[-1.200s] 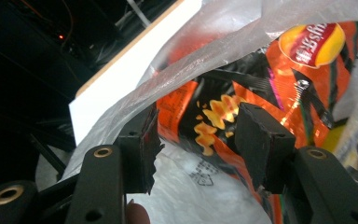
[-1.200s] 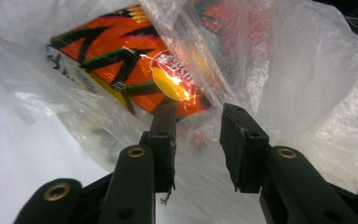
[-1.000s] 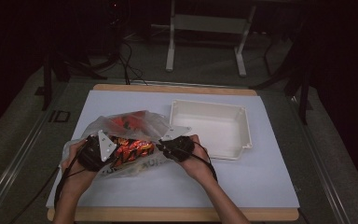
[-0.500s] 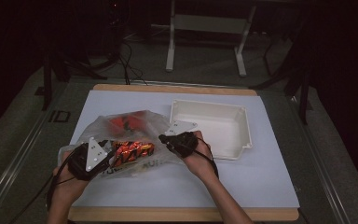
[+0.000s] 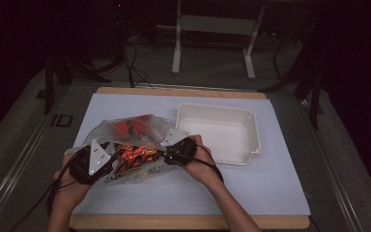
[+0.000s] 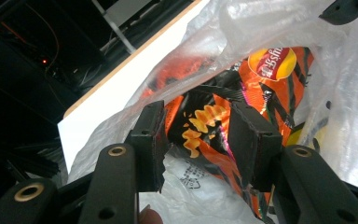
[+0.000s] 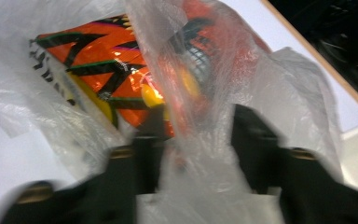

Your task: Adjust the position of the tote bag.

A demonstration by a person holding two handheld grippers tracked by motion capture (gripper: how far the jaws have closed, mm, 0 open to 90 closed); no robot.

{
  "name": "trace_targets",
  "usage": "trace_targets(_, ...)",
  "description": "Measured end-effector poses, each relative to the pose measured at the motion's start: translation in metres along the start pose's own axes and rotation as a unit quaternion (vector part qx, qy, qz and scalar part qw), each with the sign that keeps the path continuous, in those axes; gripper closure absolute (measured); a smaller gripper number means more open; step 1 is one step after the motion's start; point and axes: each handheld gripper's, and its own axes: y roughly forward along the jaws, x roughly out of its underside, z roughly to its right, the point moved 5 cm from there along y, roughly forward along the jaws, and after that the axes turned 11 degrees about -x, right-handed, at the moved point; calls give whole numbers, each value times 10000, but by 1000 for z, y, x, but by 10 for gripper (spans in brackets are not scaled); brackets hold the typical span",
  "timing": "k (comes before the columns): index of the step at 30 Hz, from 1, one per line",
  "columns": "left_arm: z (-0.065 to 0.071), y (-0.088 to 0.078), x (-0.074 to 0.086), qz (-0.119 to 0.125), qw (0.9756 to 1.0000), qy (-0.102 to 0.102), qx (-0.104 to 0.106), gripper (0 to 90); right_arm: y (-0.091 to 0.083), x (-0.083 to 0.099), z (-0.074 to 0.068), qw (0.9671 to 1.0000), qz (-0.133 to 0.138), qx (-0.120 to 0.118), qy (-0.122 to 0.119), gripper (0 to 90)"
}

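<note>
White sheet (image 5: 270,183) covers a wood-edged table (image 5: 183,221). Clear plastic bag (image 5: 125,133) lies left of centre with orange snack packets (image 5: 134,154) inside. Left gripper (image 5: 110,163) sits at the bag's left end, right gripper (image 5: 166,155) at its right end, both touching the plastic; jaw state not readable. Empty white tray (image 5: 218,133) just right of the bag. Surroundings dark.

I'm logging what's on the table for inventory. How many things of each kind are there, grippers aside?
Clear plastic bag: 1
Orange snack packets inside the bag: at least 2, one by the grippers and one farther back
White tray: 1
White mat covering the tabletop: 1
Total: 5, if the bag hides no more packets.
</note>
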Motion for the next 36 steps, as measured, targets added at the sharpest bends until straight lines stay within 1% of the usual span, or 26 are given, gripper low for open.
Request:
trace_targets(2,-1,-1,0,29,10000,-15,-17,570,0,-1,0,10000,18,-26,-27,793)
trace_targets(3,-2,-2,0,36,10000,-11,-53,568,-1,-2,1,10000,38,-5,-21,832)
trace_targets(5,-3,-4,0,75,10000,-13,-62,565,-4,-4,3,9999,110,17,54,886)
trace_targets(6,-3,-5,1,93,9999,-7,-96,564,-5,-5,4,9999,158,37,54,897)
trace_targets(8,-4,-8,0,188,9995,86,-243,552,-8,-7,5,9997,215,20,117,900)
trace_targets(9,-4,-9,0,238,9992,104,-297,543,-9,-8,6,9997,222,51,87,900)
trace_targets(10,-5,-11,-2,334,9989,119,-322,534,-10,-8,6,9997,233,48,92,900)
trace_targets(12,-6,-10,-3,389,9983,184,-384,527,-12,-10,6,9995,280,51,100,900)
trace_targets(14,-7,-7,-3,342,9981,318,-406,535,-13,-11,6,9993,348,28,143,900)
trace_targets(15,-8,-3,-3,326,9976,421,-440,539,-13,-12,6,9992,363,24,135,900)
trace_targets(17,-9,7,-2,243,9974,509,-438,540,-15,-13,6,9991,405,3,144,900)
trace_targets(18,-10,11,-1,219,9971,536,-504,538,-15,-13,6,9990,422,-24,170,900)
trace_targets(19,-13,16,-1,170,9966,549,-584,538,-16,-14,6,9989,437,-39,170,900)
trace_targets(21,-17,26,0,113,9971,446,-600,537,-17,-15,6,9988,461,-61,163,900)
trace_targets(22,-19,32,-1,82,9968,426,-665,538,-17,-16,6,9988,467,-77,159,900)
trace_targets(23,-20,37,-1,28,9969,424,-661,538,-17,-17,6,9987,474,-86,165,900)
trace_targets(25,-18,47,-2,-54,9967,523,-613,534,-18,-19,6,9986,495,-91,175,900)
trace_targets(26,-17,52,-1,-111,9968,572,-543,534,-18,-19,6,9985,518,-94,176,900)
trace_targets(29,-12,66,2,-228,9974,635,-248,521,-19,-22,9,9983,540,-71,199,900)
trace_targets(30,-10,69,3,-263,9979,581,-108,513,-20,-23,10,9982,553,-52,205,900)
trace_targets(31,-9,72,4,-276,9981,557,34,528,-21,-23,11,9981,573,-30,205,900)
trace_targets(32,-7,76,5,-306,9981,534,85,530,-22,-24,12,9979,595,-34,245,900)
trace_targets(33,-7,77,5,-327,9980,517,179,530,-23,-24,14,9976,633,-17,277,900)
trace_targets(34,-5,80,5,-304,9981,459,294,524,-24,-24,15,9974,655,-8,310,900)
trace_targets(36,-2,82,4,-313,9978,464,354,513,-26,-25,17,9968,706,-6,369,900)
